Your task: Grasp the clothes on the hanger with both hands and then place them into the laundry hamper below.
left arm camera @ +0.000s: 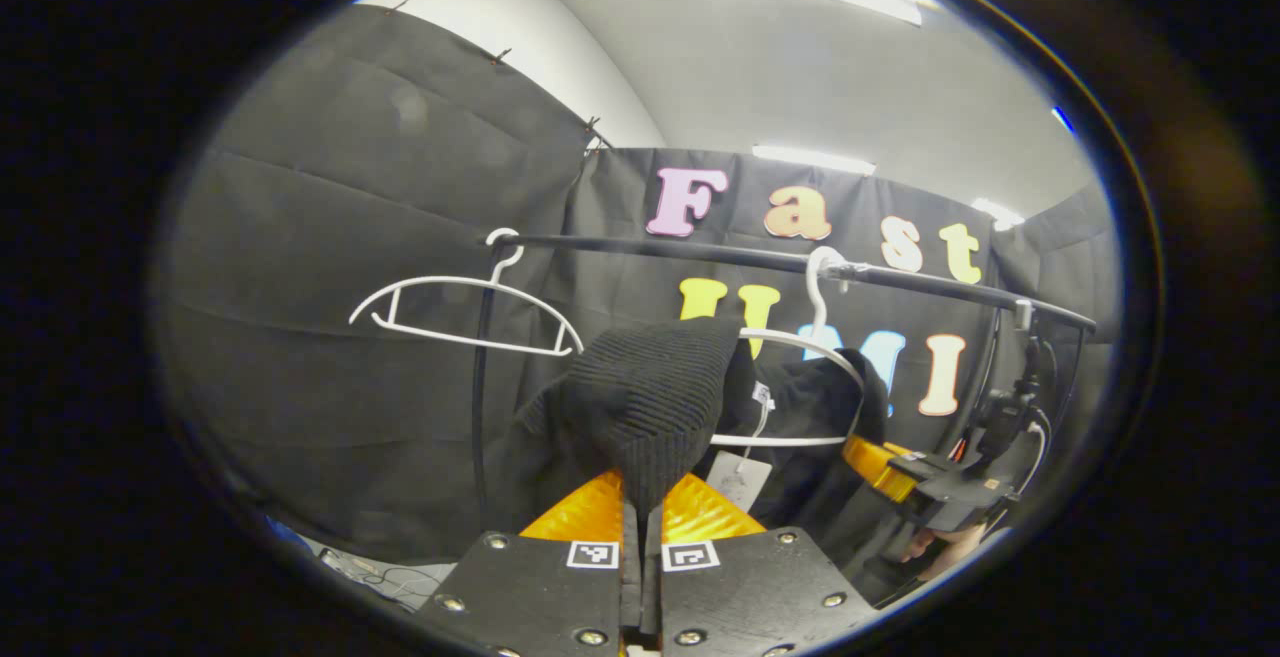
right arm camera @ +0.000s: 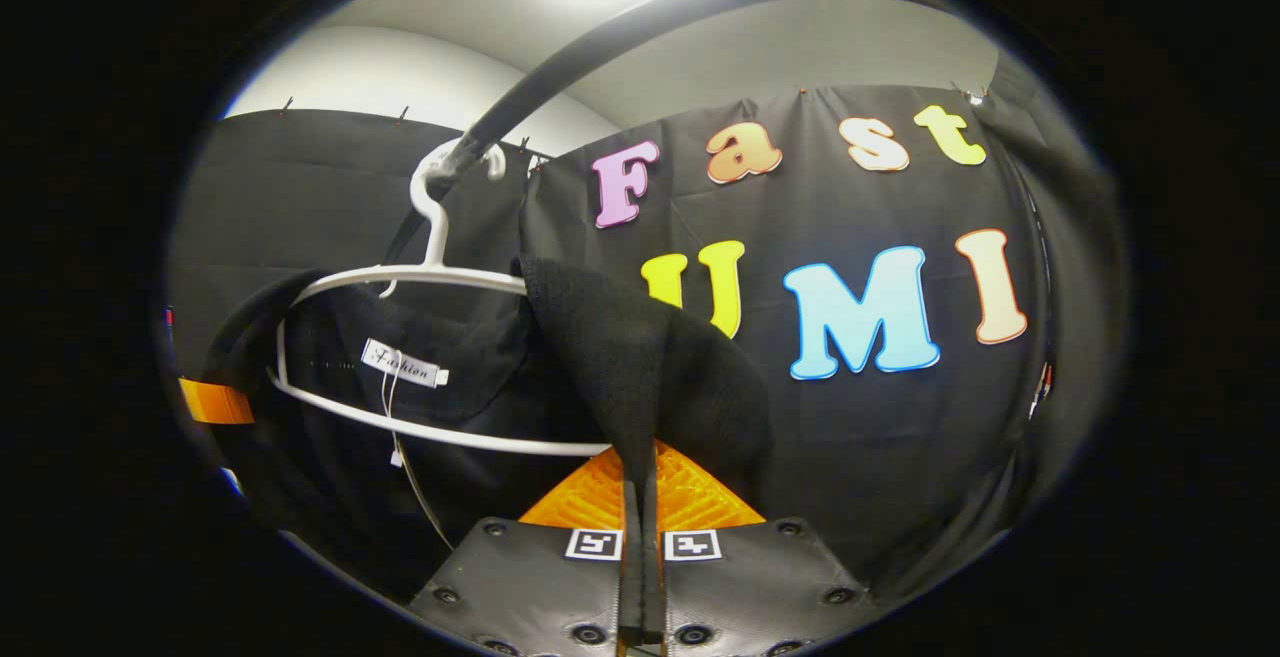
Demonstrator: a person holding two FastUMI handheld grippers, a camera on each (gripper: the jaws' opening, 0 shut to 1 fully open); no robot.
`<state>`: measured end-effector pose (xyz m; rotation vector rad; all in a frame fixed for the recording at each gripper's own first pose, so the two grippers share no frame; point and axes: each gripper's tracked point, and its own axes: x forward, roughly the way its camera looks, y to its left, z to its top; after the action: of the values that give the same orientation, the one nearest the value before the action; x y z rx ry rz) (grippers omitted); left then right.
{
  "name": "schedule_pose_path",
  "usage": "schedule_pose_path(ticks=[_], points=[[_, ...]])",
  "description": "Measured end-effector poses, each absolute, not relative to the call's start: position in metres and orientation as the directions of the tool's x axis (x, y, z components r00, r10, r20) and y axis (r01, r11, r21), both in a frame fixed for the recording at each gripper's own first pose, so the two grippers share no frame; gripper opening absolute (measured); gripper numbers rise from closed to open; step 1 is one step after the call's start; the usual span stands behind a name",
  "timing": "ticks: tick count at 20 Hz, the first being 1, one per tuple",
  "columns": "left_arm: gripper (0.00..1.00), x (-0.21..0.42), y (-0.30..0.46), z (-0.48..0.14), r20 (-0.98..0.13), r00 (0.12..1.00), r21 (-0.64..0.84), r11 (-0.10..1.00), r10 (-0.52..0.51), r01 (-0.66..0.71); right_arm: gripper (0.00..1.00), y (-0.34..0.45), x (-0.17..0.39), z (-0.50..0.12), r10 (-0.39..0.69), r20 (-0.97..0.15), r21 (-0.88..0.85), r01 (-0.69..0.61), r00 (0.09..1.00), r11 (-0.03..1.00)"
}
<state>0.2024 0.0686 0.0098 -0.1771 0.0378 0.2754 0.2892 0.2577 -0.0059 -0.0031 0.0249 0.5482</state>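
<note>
— So, where's the black knit garment?
— On the white hanger on the black rail, one shoulder pulled off toward the camera. The left gripper has its orange fingers pressed together on that ribbed fold.
— And the other side?
— The right gripper is clamped on the opposite shoulder, just beside the hanger's lower bar. A second white hanger hangs bare, farther along the rail.

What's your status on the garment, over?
Left hand-held gripper shut on black knit garment. Right hand-held gripper shut on it too. Garment still draped on white hanger, hooked over rail. Hamper unseen.
</note>
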Motion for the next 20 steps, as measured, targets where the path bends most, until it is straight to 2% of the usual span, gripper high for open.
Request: schedule_pose_path(ticks=[9,12,17,20], points=[[0.01,0.192,0.116,0.067,0.07,0.951,-0.146,0.946,0.3,-0.288,0.0,0.196,0.326,0.03,0.323,0.098,-0.037,-0.321,0.941,0.946],[0.01,0.199,0.134,0.074,0.096,0.947,-0.11,0.949,0.306,-0.295,0.04,0.183,0.339,0.033,0.275,0.119,-0.052,-0.271,0.954,0.961],[0.01,0.22,0.161,0.064,0.079,0.961,-0.055,0.963,0.267,-0.263,0.01,0.171,0.355,0.03,0.245,0.125,-0.087,-0.236,0.961,0.968],[0.02,0.232,0.168,0.051,0.08,0.973,-0.127,0.97,0.218,-0.207,0.01,0.174,0.358,0.017,0.262,0.116,-0.146,-0.244,0.958,0.959]])
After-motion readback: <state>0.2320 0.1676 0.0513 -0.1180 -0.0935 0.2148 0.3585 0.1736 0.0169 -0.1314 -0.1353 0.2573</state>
